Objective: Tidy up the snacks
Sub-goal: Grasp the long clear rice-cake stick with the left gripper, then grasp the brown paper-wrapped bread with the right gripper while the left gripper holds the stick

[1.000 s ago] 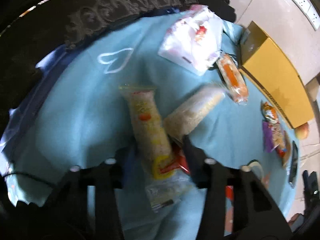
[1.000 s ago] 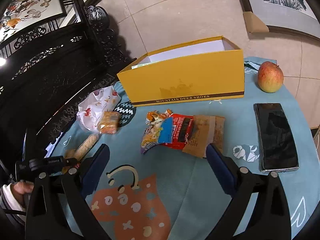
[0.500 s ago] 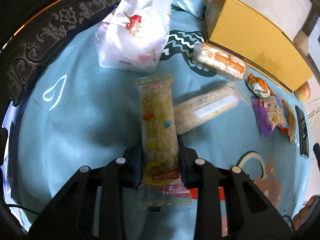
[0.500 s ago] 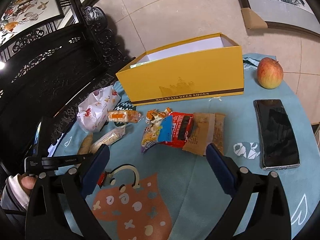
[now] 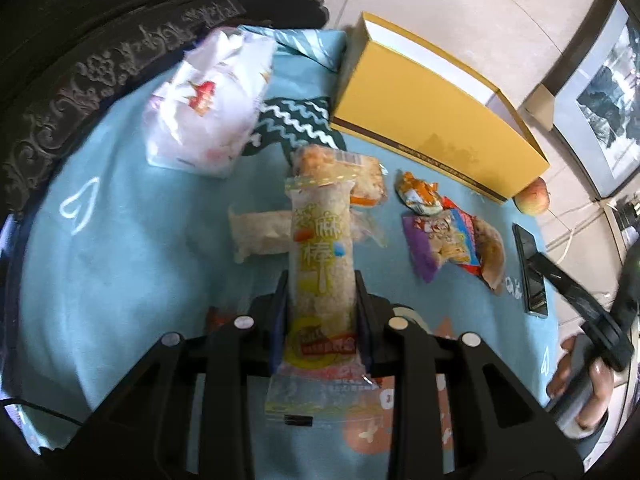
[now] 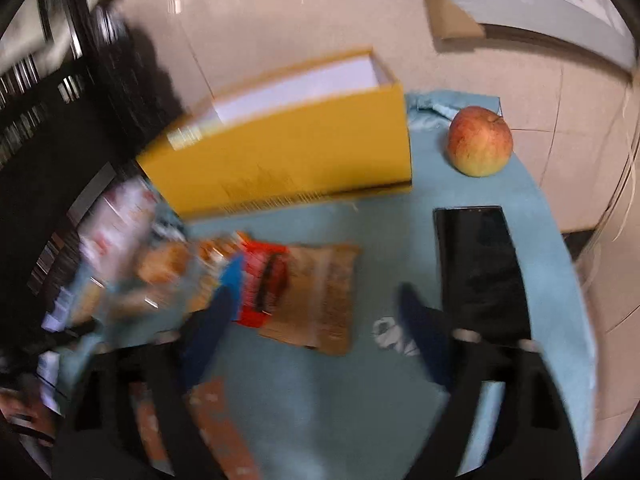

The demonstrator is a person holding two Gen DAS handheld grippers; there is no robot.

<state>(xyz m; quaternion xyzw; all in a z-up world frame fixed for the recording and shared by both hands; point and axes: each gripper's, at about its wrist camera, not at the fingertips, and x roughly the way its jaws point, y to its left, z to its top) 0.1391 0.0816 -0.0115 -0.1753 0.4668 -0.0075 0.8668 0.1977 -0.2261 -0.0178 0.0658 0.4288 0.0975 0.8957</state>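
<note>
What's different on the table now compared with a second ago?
The left gripper closed on the long sesame bar and lifted it off the cloth. The right gripper swung in over the snack pile, its jaws closing with nothing clamped yet. The yellow box, apple and phone stayed put.

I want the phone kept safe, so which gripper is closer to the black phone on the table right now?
Right. The right gripper hovers with one finger just beside the phone. The left gripper sits farther off, clamping a long snack bar.
</note>
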